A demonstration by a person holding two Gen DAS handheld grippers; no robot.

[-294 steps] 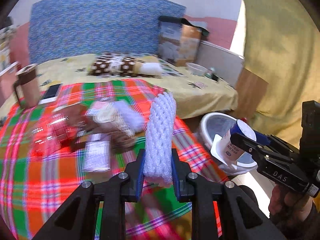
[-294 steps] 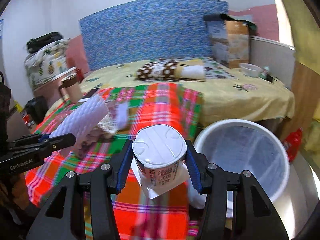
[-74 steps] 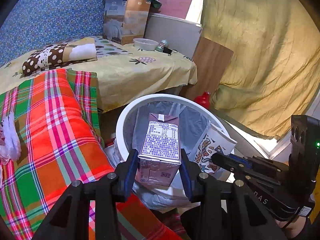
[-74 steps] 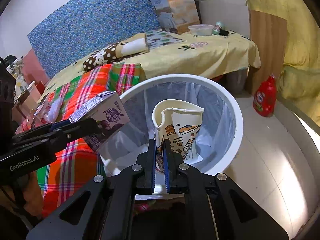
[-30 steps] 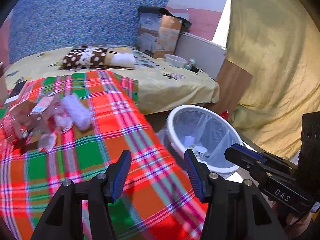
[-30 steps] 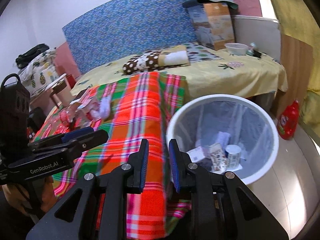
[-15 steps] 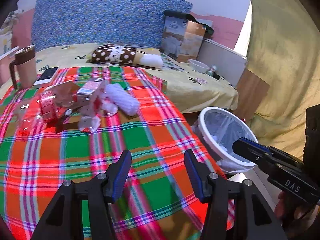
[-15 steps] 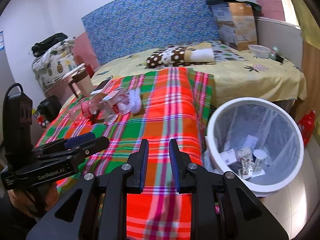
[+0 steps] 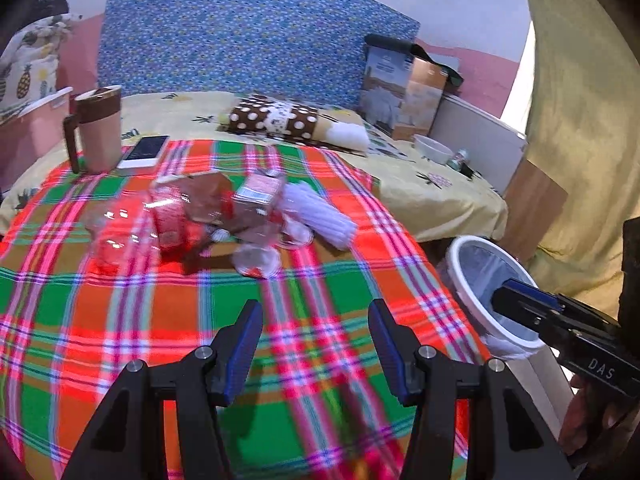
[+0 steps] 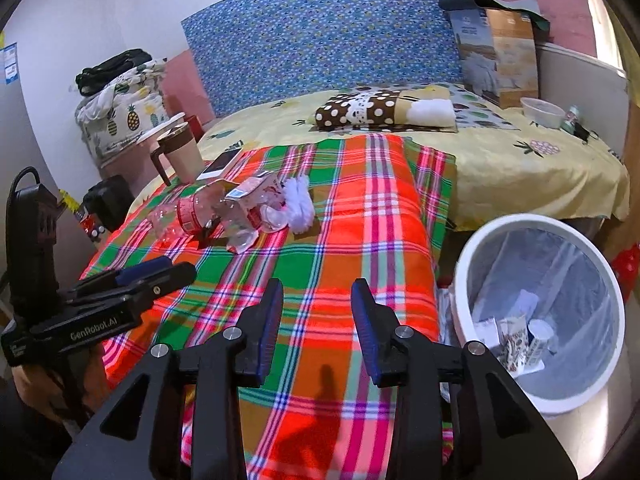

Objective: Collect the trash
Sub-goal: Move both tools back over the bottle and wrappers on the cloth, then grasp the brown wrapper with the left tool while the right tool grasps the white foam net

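A heap of trash [image 9: 208, 216] lies on the plaid blanket [image 9: 160, 320]: a crushed clear bottle with a red label [image 10: 188, 212], small cartons [image 9: 258, 196], plastic lids [image 9: 256, 260] and a white foam net [image 9: 320, 216]. The heap also shows in the right wrist view [image 10: 248, 212]. My left gripper [image 9: 316, 340] is open and empty, above the blanket short of the heap. My right gripper [image 10: 318, 316] is open and empty over the blanket's near part. The white lined bin [image 10: 540, 312] on the floor at right holds cups and a carton [image 10: 516, 340].
A brown-lidded mug [image 9: 98, 132] and a phone [image 9: 146, 150] sit at the blanket's far left. A dotted pillow [image 9: 276, 122], a box [image 9: 400, 92] and a bowl [image 9: 434, 150] lie on the yellow bed. A red bottle [image 10: 628, 264] stands behind the bin.
Both grippers have swung left from the bin towards the heap. The right gripper's jaws have opened wider. Earlier, the carton and paper cup were dropped into the bin.
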